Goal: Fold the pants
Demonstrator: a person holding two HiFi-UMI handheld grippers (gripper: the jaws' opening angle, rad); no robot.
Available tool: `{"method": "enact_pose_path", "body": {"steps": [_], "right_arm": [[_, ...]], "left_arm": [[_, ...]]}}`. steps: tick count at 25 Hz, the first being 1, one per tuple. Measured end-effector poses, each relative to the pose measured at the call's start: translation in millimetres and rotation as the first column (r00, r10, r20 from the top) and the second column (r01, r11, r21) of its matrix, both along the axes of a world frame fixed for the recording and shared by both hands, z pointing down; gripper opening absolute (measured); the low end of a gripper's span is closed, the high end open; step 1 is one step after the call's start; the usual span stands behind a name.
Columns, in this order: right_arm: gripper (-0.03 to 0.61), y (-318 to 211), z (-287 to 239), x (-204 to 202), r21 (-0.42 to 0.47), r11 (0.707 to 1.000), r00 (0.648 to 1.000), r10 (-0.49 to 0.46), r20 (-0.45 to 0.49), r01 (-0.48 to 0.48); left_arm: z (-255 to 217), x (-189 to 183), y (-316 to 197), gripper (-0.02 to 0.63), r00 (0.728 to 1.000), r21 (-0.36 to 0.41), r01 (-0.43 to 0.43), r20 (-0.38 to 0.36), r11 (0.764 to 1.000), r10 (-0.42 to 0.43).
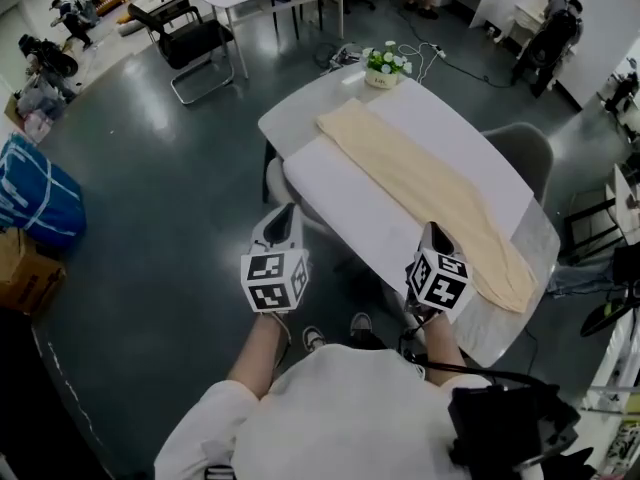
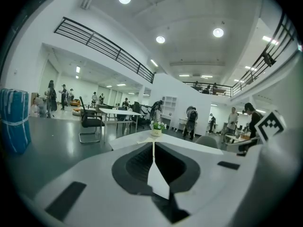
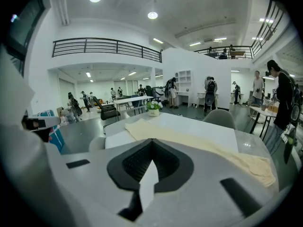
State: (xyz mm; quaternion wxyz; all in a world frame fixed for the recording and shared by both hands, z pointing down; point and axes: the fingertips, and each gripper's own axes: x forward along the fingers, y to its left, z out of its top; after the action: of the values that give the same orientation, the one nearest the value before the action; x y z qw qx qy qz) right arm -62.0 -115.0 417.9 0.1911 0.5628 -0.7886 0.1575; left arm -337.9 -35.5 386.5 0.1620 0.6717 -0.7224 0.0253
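Both closed and empty: left gripper (image 1: 283, 216), right gripper (image 1: 437, 236), just short of the table (image 1: 300, 118). Cream pants (image 1: 420, 183) lie full length, ungripped. Crosswise folding looks not yet begun.

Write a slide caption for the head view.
Left gripper and right gripper, both shut, poised before cream pants stretched along the table.

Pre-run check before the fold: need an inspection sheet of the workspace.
Surface: white table with a white mat on it.
Job's things: cream pants laid out full length on the mat.
Clutter: flower pot at the far end.
Grippers: left gripper and right gripper near the table's near side, jaws together, nothing held.
Cables: white cable on the floor beyond the table.
Surroundings: black chair, blue bag, cardboard box; people farther off.
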Motion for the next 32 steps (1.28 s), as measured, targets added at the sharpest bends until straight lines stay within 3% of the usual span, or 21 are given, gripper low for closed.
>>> {"method": "enact_pose_path", "body": {"steps": [9,16,22,28,32], "right_arm": [[-0.008,-6,-3,14,-0.001,0.999,0.999,0.049,-0.001,-0.049],[-0.008,-5,13,107,-0.030,0.976,0.976,0.216,-0.036,-0.217],[-0.008,34,17,214,-0.039,0.903,0.904,0.424,-0.060,-0.427],[-0.008,92,25,304,-0.057,0.795,0.797,0.601,-0.058,-0.604],[-0.008,112,45,355,-0.082,0.731,0.735,0.675,-0.057,-0.678]], "left_arm": [[14,19,-15,0.015,0.998,-0.042,-0.061,-0.013,0.997,0.060],[36,103,-65,0.015,0.974,-0.071,-0.225,-0.051,0.972,0.222],[49,212,-90,0.015,0.896,-0.085,-0.442,-0.070,0.893,0.438],[55,310,-95,0.015,0.801,-0.101,-0.599,-0.066,0.794,0.596],[76,367,-97,0.015,0.750,-0.140,-0.661,-0.069,0.738,0.658]]}}
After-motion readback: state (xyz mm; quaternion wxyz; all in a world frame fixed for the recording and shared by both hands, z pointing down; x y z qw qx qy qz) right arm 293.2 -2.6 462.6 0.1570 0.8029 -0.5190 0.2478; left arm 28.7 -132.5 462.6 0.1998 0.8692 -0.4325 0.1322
